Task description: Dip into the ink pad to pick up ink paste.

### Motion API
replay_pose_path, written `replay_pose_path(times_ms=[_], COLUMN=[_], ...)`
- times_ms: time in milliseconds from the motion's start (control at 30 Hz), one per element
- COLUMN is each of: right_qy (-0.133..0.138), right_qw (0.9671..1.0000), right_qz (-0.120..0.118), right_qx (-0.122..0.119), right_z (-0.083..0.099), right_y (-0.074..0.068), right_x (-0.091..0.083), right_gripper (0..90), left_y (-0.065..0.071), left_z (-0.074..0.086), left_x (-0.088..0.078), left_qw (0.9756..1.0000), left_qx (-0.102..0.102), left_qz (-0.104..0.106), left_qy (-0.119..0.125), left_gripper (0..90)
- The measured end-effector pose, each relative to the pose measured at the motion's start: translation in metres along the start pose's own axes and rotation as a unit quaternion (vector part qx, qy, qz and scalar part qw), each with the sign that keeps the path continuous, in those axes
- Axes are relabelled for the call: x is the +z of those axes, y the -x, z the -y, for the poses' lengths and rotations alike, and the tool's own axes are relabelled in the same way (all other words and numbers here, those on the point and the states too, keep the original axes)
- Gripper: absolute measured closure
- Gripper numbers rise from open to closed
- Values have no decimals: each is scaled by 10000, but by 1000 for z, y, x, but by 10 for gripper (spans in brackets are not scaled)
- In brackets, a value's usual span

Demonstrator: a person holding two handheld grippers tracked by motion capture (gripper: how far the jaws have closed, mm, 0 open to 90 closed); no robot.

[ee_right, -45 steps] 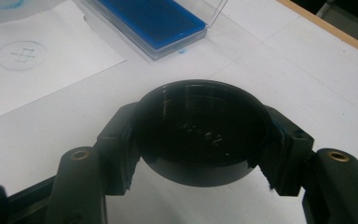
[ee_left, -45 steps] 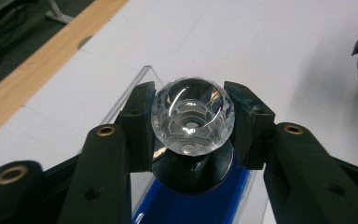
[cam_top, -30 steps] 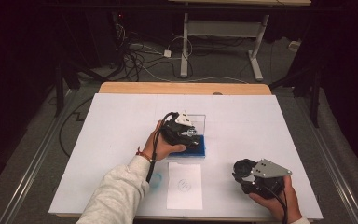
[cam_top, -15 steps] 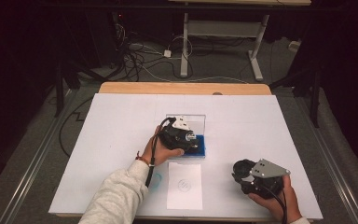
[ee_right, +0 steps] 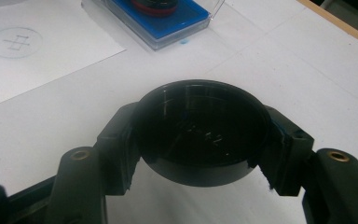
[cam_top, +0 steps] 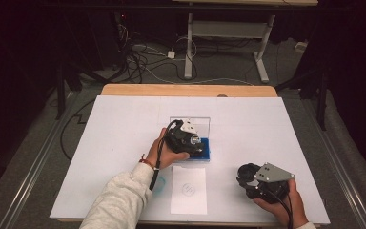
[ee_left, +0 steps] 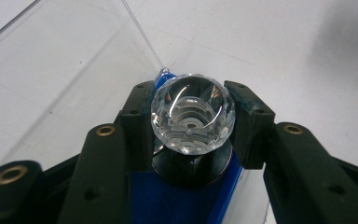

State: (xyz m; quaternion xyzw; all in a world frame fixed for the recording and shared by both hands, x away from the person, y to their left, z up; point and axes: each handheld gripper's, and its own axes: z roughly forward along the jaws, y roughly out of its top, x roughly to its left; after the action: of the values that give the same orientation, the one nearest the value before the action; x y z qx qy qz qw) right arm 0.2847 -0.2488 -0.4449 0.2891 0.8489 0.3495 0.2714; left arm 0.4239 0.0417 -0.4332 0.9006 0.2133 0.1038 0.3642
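In the left gripper view a clear faceted crystal (ee_left: 193,112) is pinched between the black jaws of my left gripper (ee_left: 192,122), which is shut on it. Just under the crystal a black round base (ee_left: 189,171) rests on a blue pad (ee_left: 163,200) inside a clear case. In the high view the left gripper (cam_top: 187,139) hovers over this blue-bottomed case (cam_top: 205,153) at mid-table. My right gripper (ee_right: 200,137) is shut on a black round cup (ee_right: 200,133), held just above the table near the front right, where the high view shows the right gripper (cam_top: 257,181).
A white paper sheet (cam_top: 188,190) with a pencilled circle lies in front of the case; it also appears in the right gripper view as the sheet (ee_right: 37,60). The clear case lid (cam_top: 190,123) stands up behind the blue pad. A wooden strip (cam_top: 186,89) borders the table's far edge.
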Motion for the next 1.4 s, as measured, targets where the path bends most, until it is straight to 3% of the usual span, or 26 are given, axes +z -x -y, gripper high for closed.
replay_pose_path(times_ms=[467, 633, 767, 1100, 1400], right_qy=[-42, -25, -22, -41, -37], right_qw=[10000, 10000, 10000, 10000, 10000], right_qz=[15, 37, 43, 49, 74], right_qx=[-6, 23, 31, 21, 53], right_z=[0, 1, 1, 0, 1], right_y=[1, 2, 2, 2, 3], right_x=[1, 0, 0, 0, 0], right_gripper=[383, 383, 382, 383, 383], left_y=[8, 2, 8, 10, 8], left_z=[-5, -4, -8, -9, -7], left_x=[-1, 0, 0, 1, 1], left_qw=[9995, 9998, 9993, 9987, 9990], left_qx=[129, -13, 122, 201, 143], left_qz=[-189, -54, -201, -305, -265], left_qy=[-206, -180, -307, -355, -323], left_gripper=[549, 549, 549, 548, 547])
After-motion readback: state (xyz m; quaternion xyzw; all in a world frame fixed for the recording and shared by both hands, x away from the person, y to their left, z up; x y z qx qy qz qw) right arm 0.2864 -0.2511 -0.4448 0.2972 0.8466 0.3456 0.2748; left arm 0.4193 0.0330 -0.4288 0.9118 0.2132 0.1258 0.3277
